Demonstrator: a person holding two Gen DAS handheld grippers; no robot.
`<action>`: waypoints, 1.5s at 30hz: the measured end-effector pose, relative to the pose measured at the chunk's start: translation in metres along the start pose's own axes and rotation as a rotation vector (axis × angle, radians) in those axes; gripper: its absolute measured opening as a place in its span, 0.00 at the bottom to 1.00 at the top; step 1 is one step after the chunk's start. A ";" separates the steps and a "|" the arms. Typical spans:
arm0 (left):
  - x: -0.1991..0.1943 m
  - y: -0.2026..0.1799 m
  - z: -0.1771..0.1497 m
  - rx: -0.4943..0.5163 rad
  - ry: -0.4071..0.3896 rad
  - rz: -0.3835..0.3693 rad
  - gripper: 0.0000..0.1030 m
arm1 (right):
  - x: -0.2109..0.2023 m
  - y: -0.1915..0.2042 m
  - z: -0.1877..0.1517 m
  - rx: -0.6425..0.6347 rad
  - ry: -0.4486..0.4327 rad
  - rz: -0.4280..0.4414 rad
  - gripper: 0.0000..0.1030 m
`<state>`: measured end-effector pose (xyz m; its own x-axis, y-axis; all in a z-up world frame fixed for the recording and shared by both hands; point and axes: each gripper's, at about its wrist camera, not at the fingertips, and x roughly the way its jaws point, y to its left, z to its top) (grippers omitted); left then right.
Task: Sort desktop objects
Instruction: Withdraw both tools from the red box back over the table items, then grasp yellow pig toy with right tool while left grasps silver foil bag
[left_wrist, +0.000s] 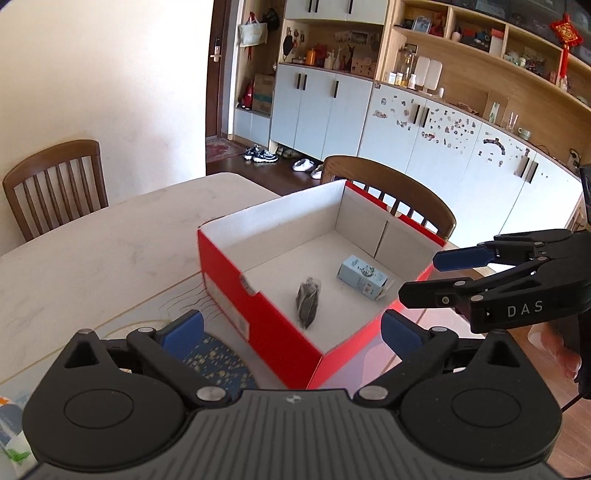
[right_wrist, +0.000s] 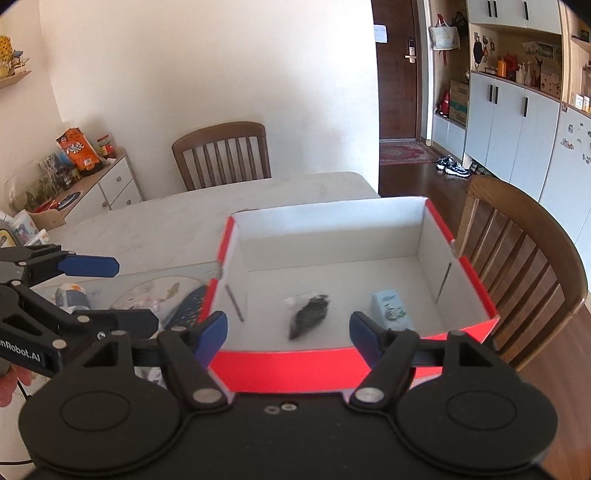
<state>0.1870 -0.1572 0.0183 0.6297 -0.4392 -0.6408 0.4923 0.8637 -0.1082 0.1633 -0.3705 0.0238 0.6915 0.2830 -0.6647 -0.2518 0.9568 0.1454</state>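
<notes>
A red cardboard box (left_wrist: 266, 325) with a white inside stands on the pale table; it also shows in the right wrist view (right_wrist: 288, 363). Inside lie a small dark packet (left_wrist: 307, 302) (right_wrist: 309, 314) and a light blue carton (left_wrist: 364, 276) (right_wrist: 391, 309). My left gripper (left_wrist: 291, 328) is open and empty, hovering over the box's near corner. My right gripper (right_wrist: 288, 328) is open and empty above the box's near wall. Each gripper shows in the other's view: the right one (left_wrist: 424, 275) beside the box's right side, the left one (right_wrist: 122, 291) left of the box.
A patterned mat (right_wrist: 159, 291) with a dark blue spotted item (right_wrist: 192, 302) and a small wrapped object (right_wrist: 72, 295) lies left of the box. Wooden chairs (right_wrist: 223, 155) (right_wrist: 524, 266) stand at the far and right table edges. Cabinets line the right wall.
</notes>
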 end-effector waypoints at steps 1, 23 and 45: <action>-0.004 0.002 -0.003 0.006 -0.008 0.008 1.00 | -0.001 0.005 -0.002 -0.003 -0.003 -0.001 0.71; -0.091 0.062 -0.067 -0.045 -0.151 0.121 1.00 | 0.005 0.115 -0.033 -0.053 0.000 0.090 0.72; -0.102 0.140 -0.159 -0.172 -0.034 0.315 1.00 | 0.048 0.184 -0.061 -0.111 0.099 0.136 0.72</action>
<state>0.0959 0.0478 -0.0524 0.7557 -0.1500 -0.6375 0.1638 0.9858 -0.0377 0.1092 -0.1845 -0.0262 0.5777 0.3956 -0.7140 -0.4147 0.8957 0.1607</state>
